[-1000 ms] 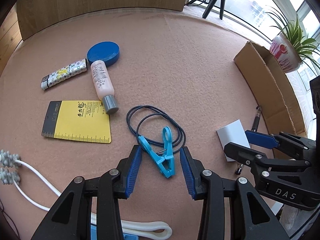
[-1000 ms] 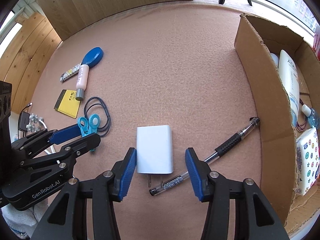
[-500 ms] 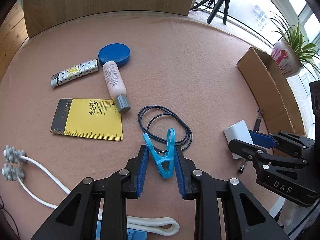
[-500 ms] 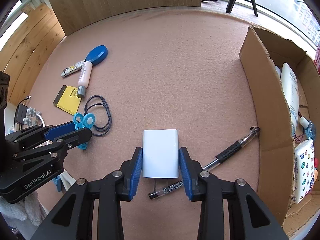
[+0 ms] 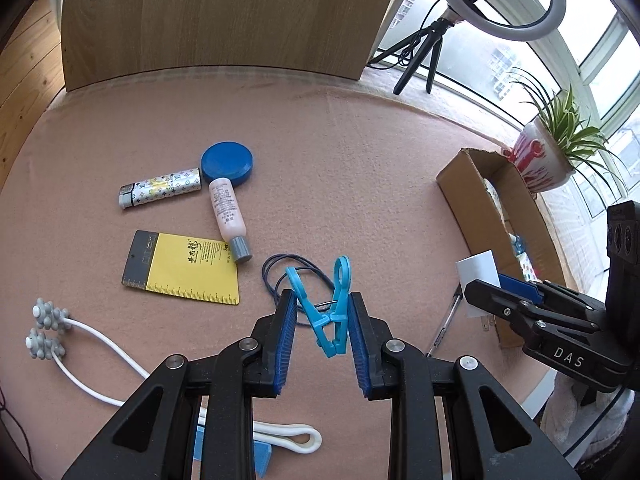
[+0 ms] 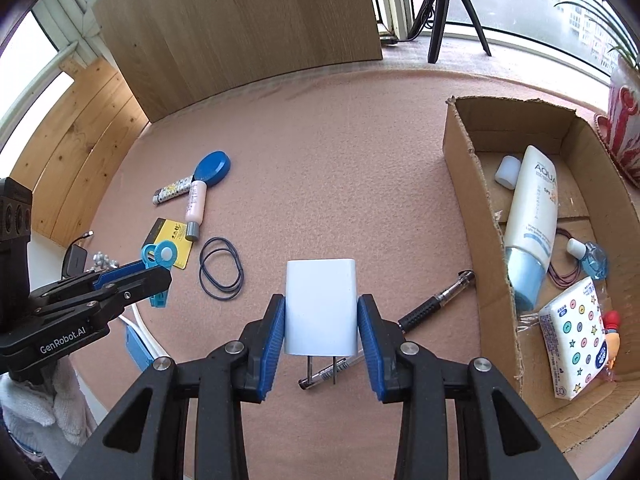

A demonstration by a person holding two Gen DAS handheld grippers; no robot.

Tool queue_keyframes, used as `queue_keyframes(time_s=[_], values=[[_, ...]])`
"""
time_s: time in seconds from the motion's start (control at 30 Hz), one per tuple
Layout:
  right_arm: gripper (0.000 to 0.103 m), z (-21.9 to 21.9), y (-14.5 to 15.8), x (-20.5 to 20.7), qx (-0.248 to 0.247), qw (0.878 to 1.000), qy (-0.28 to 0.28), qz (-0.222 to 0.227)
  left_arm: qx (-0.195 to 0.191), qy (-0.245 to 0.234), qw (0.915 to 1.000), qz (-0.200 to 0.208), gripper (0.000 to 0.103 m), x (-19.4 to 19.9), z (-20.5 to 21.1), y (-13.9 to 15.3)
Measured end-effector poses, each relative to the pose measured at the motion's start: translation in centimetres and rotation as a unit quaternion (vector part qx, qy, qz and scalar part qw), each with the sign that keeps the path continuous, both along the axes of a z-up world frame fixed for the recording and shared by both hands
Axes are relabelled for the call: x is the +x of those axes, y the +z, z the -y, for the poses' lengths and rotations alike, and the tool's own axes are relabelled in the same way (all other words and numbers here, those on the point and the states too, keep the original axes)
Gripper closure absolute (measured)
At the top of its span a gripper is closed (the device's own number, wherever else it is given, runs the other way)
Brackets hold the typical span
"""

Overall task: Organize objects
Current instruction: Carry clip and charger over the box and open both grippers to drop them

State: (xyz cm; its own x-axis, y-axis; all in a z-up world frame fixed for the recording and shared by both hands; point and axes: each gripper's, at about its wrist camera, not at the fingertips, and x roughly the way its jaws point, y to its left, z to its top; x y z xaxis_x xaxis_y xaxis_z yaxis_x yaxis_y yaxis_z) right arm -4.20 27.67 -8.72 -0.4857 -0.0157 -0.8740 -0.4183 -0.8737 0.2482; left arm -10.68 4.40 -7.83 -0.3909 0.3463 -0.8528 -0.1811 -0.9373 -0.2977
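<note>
My left gripper (image 5: 322, 330) is shut on a light blue clothes peg (image 5: 328, 308) and holds it above the pink felt table. My right gripper (image 6: 321, 330) is shut on a white plug charger (image 6: 320, 304), lifted off the table with its prongs pointing down. The peg also shows in the right wrist view (image 6: 160, 258), and the charger in the left wrist view (image 5: 478, 280). An open cardboard box (image 6: 480, 216) stands to the right of the right gripper.
On the table lie a dark hair band (image 6: 222, 268), a pen (image 6: 424, 312), a yellow card (image 5: 184, 268), a pink tube (image 5: 229, 216), a blue round lid (image 5: 227, 162), a patterned lighter (image 5: 160, 192) and a white massager (image 5: 80, 336). The box holds a lotion tube (image 6: 530, 216) and a tissue pack (image 6: 574, 344).
Both grippers closed, the left on the peg and the right on the charger. Both then rose off the table with their objects.
</note>
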Motion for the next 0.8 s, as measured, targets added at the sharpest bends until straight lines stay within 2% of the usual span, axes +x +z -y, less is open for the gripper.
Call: queue_keyframes(time_s=[0.37,0.53,0.8], values=[[0.070,-5.2,5.1,4.7,0.066,0.995,-0.060,-0.051,0.026,-0.055,0.9970,-0.047,0.075,-2.1,-8.6,4.0],[0.070,-7.9,5.7,7.3,0.079,0.991,-0.093,-0.057,0.032,-0.090,0.9935,-0.061,0.075,-2.8,-14.0,4.9],[0.070,-11.0,5.8,10.2,0.087,0.987,-0.123,-0.057,0.025,-0.123,0.9897,-0.069,0.075,-4.4,-21.0,4.9]])
